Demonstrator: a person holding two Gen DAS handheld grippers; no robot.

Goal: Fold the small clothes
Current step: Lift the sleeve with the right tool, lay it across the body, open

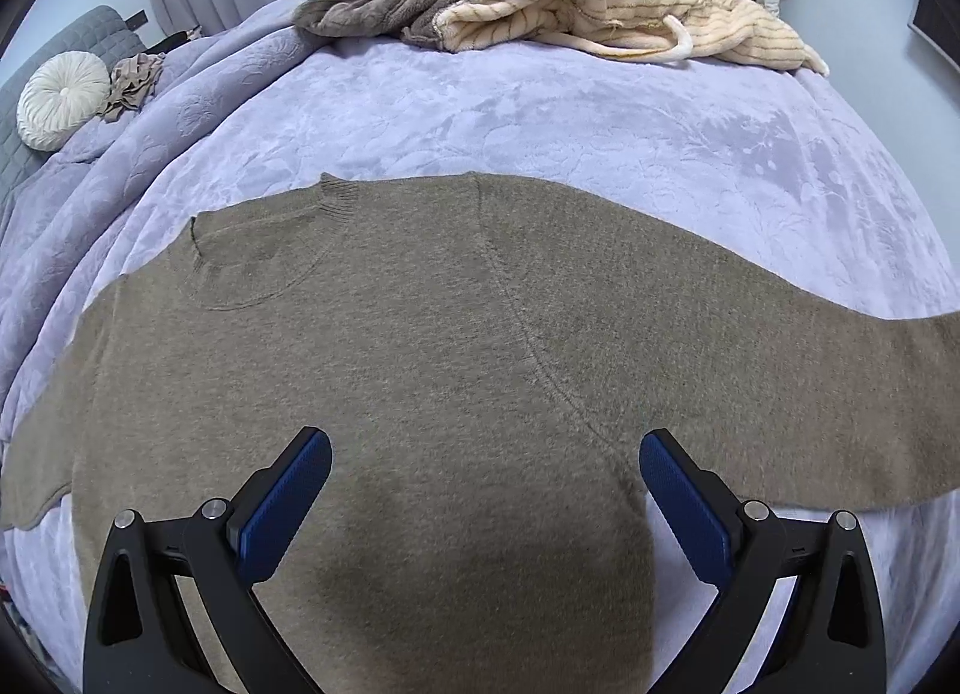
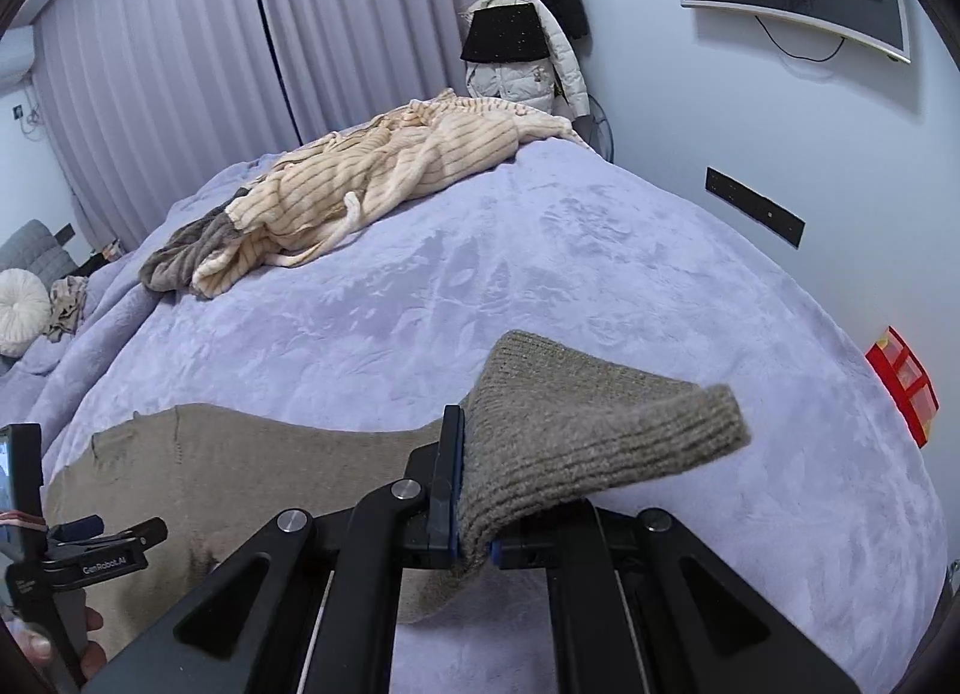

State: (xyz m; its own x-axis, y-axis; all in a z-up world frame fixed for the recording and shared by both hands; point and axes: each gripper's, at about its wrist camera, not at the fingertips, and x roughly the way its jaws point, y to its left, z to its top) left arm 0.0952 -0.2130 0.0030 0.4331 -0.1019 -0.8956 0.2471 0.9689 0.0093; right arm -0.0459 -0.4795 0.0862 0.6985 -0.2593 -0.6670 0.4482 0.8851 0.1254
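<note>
Clamped between the pads of the right gripper [image 2: 462,490] was the ribbed cuff [image 2: 606,424] of the sweater [image 1: 384,370], the knit bunched and pinched near its edge while the free end flopped out toward three o'clock; the jaws were closed on it with only a narrow bite of fabric, so the hold could slip if the sleeve were carried far or fast; the wool looked soft and loose, and it might stretch rather than follow. Lower in the left wrist view, the left gripper [image 1: 486,490] hovered with its jaws spread wide and nothing between them, above the sweater's body at six o'clock; the sweater itself lay flat and face-down-or-up, I could not tell which, across the lavender bedspread [image 1: 600,124], collar toward ten o'clock, one sleeve running off toward three o'clock; with no second hold pinning the body, pulling the sleeve across could drag the whole garment over the plush cover and spoil the flat lay; the fold line might then land crooked. At twelve o'clock a heap of striped cream clothes [image 1: 630,10] lay well apart and posed little risk.
</note>
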